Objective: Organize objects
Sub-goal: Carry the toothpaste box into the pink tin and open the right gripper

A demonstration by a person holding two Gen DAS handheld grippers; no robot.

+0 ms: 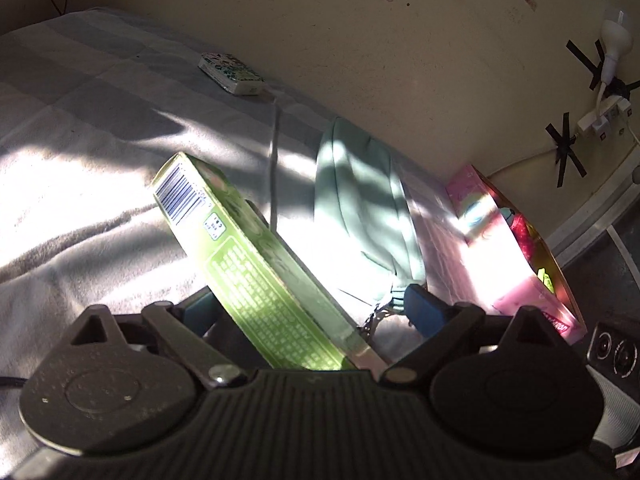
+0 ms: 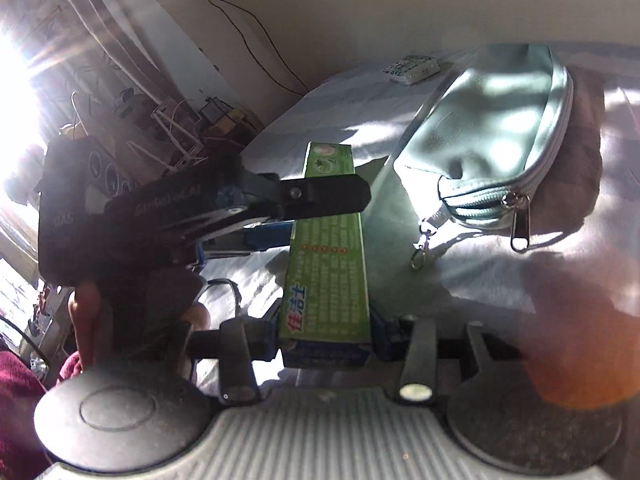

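A long green toothpaste box is held above the bed. My right gripper is shut on its near end. My left gripper has its jaws wide apart around the box's middle, not pinching it; it shows from the side in the right wrist view. A pale green zip pouch lies on the bed just beyond, its zipper shut with the pull hanging at the near end.
A grey checked bedsheet covers the bed. A pink box leans at the wall on the right. A small white patterned packet lies far back. Sockets and cables are on the wall.
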